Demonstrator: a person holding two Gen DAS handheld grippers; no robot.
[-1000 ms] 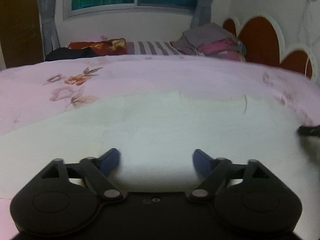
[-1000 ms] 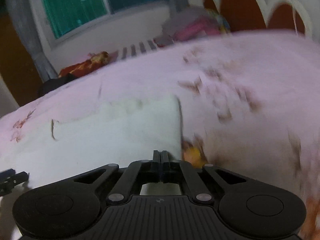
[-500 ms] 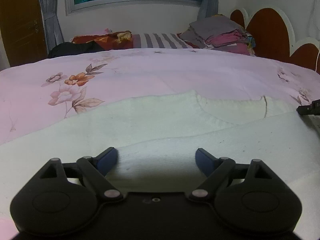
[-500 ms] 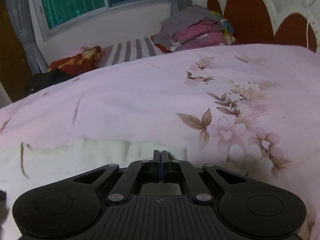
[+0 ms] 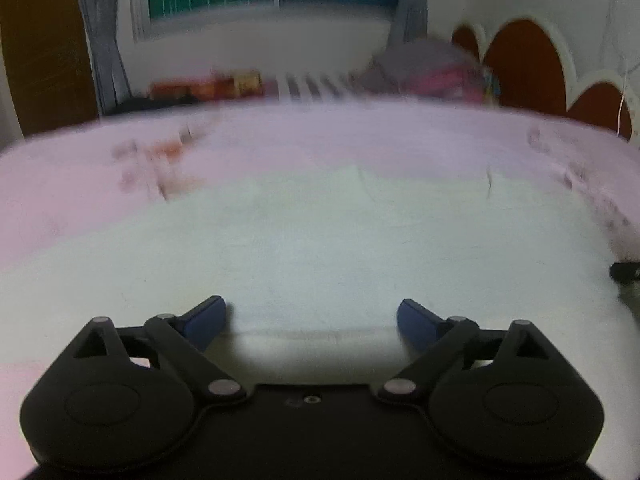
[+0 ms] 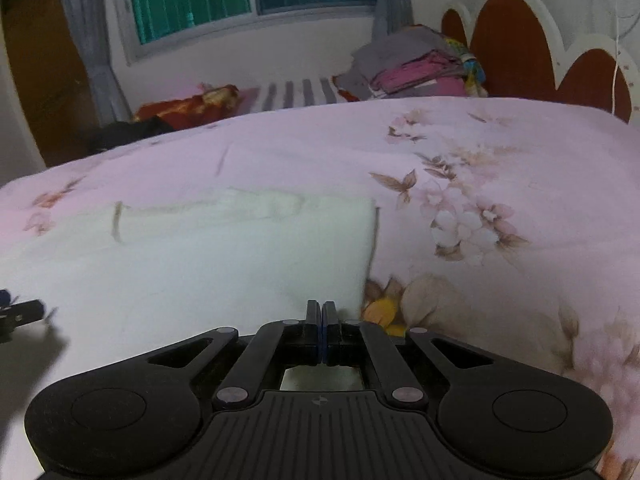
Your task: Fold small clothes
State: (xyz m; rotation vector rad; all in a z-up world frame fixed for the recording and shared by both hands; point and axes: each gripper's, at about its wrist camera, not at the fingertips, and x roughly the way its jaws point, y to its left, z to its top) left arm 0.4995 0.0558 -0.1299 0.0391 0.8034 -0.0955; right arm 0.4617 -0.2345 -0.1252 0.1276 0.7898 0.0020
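A cream white knit garment [image 5: 320,240] lies flat on the pink floral bedspread [image 5: 80,200]. It also shows in the right wrist view [image 6: 200,256]. My left gripper [image 5: 312,318] is open, low over the garment's near part, with nothing between its blue pads. My right gripper [image 6: 322,312] is shut at the garment's near right corner; whether cloth is pinched between the pads is hidden. The right gripper's tip shows at the right edge of the left wrist view [image 5: 626,272]. The left gripper's tip shows at the left edge of the right wrist view [image 6: 20,312].
A stack of folded clothes [image 6: 416,68] sits at the far side by the red and white headboard [image 6: 516,44]. A striped pillow [image 6: 296,92] and red cloth [image 6: 188,106] lie under the window. Bare bedspread [image 6: 500,184] lies right of the garment.
The left view dipped back toward the garment and is blurred by motion. The right gripper stayed shut and more of the garment lies spread ahead of it than half a second ago.
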